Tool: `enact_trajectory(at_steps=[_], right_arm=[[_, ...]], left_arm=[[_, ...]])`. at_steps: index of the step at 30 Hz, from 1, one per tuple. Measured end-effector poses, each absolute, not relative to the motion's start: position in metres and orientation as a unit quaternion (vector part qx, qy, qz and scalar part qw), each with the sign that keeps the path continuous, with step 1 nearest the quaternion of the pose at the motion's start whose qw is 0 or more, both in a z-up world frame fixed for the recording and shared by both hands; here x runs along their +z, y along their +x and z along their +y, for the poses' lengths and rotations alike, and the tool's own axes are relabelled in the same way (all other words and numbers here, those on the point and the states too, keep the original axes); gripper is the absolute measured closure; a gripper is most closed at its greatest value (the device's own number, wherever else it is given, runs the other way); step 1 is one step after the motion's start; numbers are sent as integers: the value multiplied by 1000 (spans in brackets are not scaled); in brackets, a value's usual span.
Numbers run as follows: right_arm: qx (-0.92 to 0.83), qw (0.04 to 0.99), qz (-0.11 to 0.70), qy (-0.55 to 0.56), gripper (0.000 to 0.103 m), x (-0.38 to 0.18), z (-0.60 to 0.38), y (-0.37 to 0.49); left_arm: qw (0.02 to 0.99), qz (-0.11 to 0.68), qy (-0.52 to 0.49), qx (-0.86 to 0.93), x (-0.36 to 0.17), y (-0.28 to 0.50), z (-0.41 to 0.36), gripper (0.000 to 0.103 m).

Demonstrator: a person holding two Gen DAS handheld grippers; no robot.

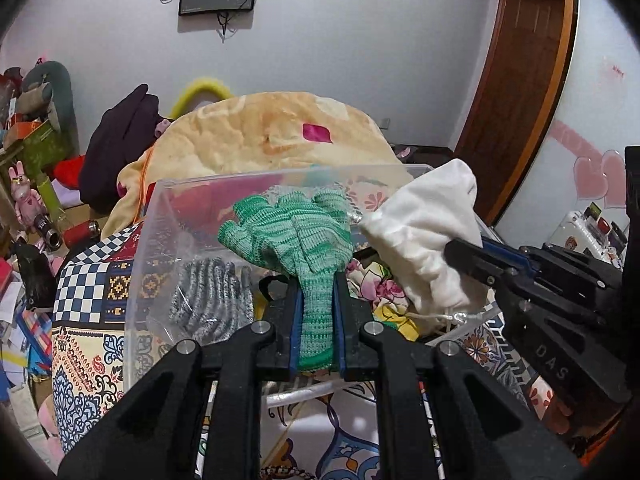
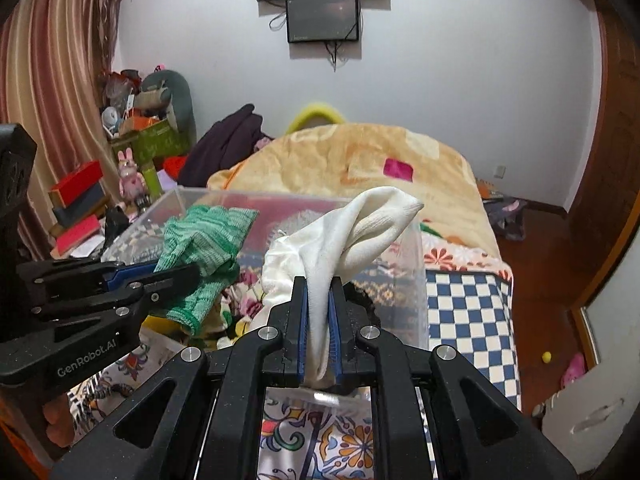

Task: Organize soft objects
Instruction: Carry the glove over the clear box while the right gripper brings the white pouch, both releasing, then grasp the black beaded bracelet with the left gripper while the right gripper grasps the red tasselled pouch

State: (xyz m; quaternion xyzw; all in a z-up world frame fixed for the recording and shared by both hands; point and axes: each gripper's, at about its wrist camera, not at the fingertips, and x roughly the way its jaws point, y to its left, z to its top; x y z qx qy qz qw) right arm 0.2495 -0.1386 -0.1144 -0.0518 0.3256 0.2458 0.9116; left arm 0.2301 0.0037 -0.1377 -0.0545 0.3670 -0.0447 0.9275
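My left gripper (image 1: 316,280) is shut on the cuff of a green knit glove (image 1: 296,232), whose fingers droop over a clear plastic bin (image 1: 160,216). The glove also shows in the right wrist view (image 2: 200,248). My right gripper (image 2: 319,284) is shut on a white cloth pouch (image 2: 352,236) and holds it above the same bin (image 2: 416,280); the pouch shows at right in the left wrist view (image 1: 424,240). A grey knit glove (image 1: 212,296) lies inside the bin at the left.
The bin sits on a bed with a patterned quilt (image 2: 468,308). A folded orange blanket (image 1: 272,136) lies behind it. Clutter, boxes and toys (image 2: 132,152) stand at the left. A wooden door (image 1: 520,80) is at the right.
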Motion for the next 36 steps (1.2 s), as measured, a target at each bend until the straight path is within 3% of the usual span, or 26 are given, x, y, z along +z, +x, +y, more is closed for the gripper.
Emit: enact_trajectory(at_steps=[4, 7, 9, 13, 16, 21, 25, 30, 36], right_arm=[[241, 910, 332, -60, 92, -114, -138, 249], [240, 910, 332, -62, 82, -111, -140, 247], [239, 913, 324, -61, 68, -105, -144, 242], [237, 921, 303, -59, 53, -95, -151, 233], [238, 926, 287, -54, 44, -84, -157, 224], [245, 932, 264, -42, 20, -69, -166, 206], [250, 934, 252, -43, 16, -64, -170, 191], [263, 928, 258, -50, 6, -72, -167, 174], [279, 912, 295, -54, 6, -97, -157, 165]], left_arm=[[921, 380, -67, -53, -141, 230, 4, 75], [923, 375, -67, -50, -138, 224, 3, 61], [926, 369, -62, -50, -133, 218, 2, 57], [933, 353, -53, -53, -120, 202, 0, 54], [940, 333, -52, -52, -108, 187, 3, 46], [950, 303, -49, -55, -86, 160, 8, 31], [955, 287, -52, -53, -74, 138, 14, 25], [956, 285, -52, -47, -74, 116, 20, 10], [946, 319, -40, -33, -97, 98, 21, 10]])
